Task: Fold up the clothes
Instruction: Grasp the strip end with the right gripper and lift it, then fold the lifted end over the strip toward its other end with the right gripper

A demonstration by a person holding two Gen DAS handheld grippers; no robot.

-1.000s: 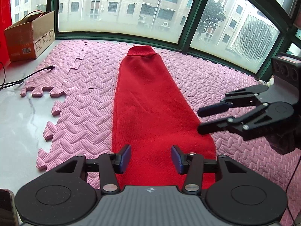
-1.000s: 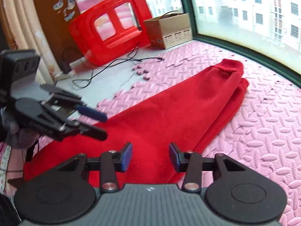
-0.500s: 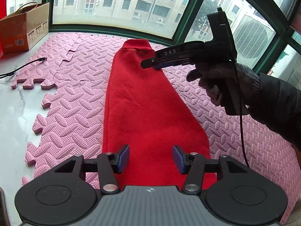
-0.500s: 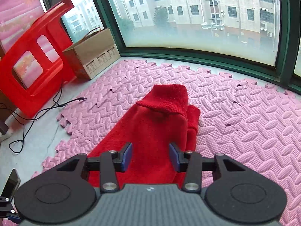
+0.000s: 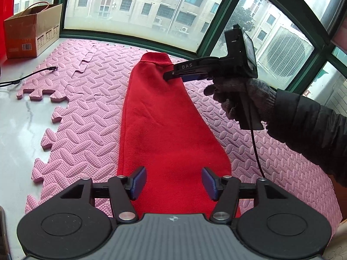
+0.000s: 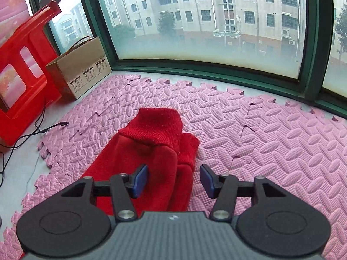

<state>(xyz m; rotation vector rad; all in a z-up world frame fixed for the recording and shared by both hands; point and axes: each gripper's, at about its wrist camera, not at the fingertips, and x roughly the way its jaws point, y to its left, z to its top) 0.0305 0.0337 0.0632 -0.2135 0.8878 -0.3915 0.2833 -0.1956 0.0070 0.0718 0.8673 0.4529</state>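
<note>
Left claw (image 5: 173, 183) first, from its own wrist view: its two blue-padded fingers stand spread apart with nothing between them, poised above the wide near end of the long red knitted garment (image 5: 167, 130). That garment lies flat and lengthwise on the pink interlocking foam floor mat (image 5: 86, 112), tapering away toward its ribbed cuff by the green window frame; it looks already doubled lengthwise, so the next fold is probably end to end. Further along, the right claw (image 5: 171, 74) reaches in from the right, held in a dark knitted glove on a black-sleeved arm, pistol-fashion, fingers pointing left over the narrow far end. Whether it is released or clenched cannot be told from this side-on angle. A brown cardboard box (image 5: 32, 36) and a black cable (image 5: 32, 74) sit well apart at the left.

From the right wrist view, the right claw (image 6: 173, 178) is released, its pads wide and empty, looking down at the garment's (image 6: 138, 164) ribbed cuff. Two cuffs lie stacked, the upper offset to the left of the lower. The claw hovers near this end, likely lined up to pinch both layers. A red plastic stool (image 6: 23, 65) stands on its side at the left, beside the cardboard box (image 6: 80, 69).
</note>
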